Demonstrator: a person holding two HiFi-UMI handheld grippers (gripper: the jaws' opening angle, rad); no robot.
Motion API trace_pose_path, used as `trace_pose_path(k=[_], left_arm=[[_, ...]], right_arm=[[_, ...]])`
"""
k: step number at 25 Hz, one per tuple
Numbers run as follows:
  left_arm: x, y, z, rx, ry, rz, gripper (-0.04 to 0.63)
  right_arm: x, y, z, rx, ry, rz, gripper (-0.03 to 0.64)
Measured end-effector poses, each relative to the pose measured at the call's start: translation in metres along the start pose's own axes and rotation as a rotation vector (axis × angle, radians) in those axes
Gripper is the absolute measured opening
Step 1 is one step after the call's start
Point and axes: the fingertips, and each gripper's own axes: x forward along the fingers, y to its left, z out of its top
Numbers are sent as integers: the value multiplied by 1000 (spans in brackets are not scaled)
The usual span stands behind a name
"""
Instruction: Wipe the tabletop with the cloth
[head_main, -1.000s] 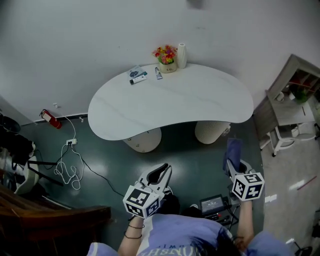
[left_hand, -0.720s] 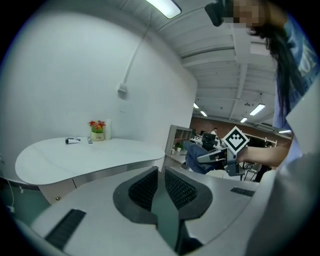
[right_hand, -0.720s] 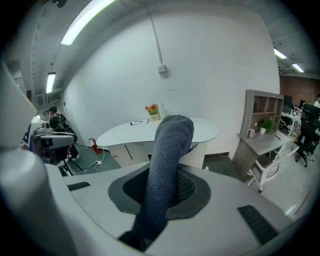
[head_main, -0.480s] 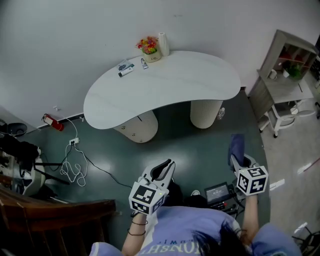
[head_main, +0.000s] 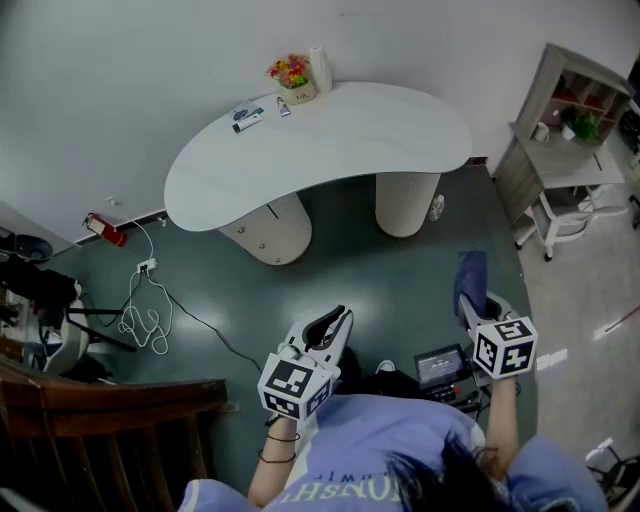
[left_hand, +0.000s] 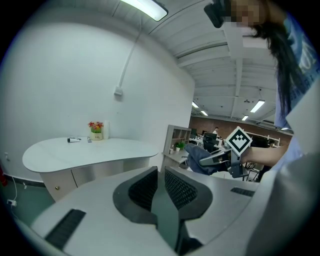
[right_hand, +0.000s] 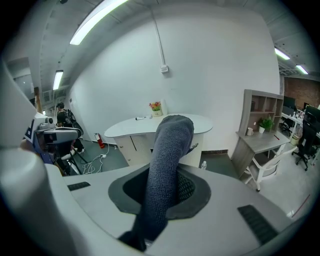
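Standing well back from a white kidney-shaped tabletop (head_main: 340, 140) on two pale rounded pedestals (head_main: 405, 205), set against a white wall (head_main: 150, 60). Glossy dark green floor (head_main: 380, 270) lies between person and tabletop.

Along the tabletop's far edge:
- small pot of red and yellow flowers (head_main: 290, 78)
- white upright cylinder (head_main: 320, 68) just beside it
- two small flat items (head_main: 248, 115) nearby, too small to identify

A red fire extinguisher (head_main: 103, 230) lies on the floor by the wall, with a loose white cable (head_main: 140, 320) near it. A grey open shelf unit (head_main: 570, 130) stands to the right, cut by the frame edge. Dark wooden furniture (head_main: 110, 430) at lower left is also cut off; kind unclear. A small black device with a screen (head_main: 440, 365) sits on the floor near the person's feet, detail unreadable.

The blue-grey knitted cloth (right_hand: 167, 150) is clamped in the right gripper (head_main: 470, 300). It is bunched into a thick roll that rises from between the fingers (right_hand: 190, 187) and curls over at the top. It is over the floor, well apart from the tabletop. In the right gripper view it hides the tabletop's middle.

The left gripper (head_main: 335, 325) has its fingers (left_hand: 145, 187) drawn together, only a thin slit showing and nothing between them.
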Motion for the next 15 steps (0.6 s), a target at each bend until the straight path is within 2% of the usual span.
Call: trace_pose_path(k=[3, 10, 15], left_arm=[[-8, -4, -1, -25, -15, 3, 41], [-19, -3, 3, -22, -27, 23, 41], [-32, -8, -12, -28, -18, 41, 40]], right_arm=[[-7, 4, -2, 0, -9, 2, 69], [-16, 8, -1, 1, -20, 2, 69], [-21, 12, -14, -3, -24, 6, 69]])
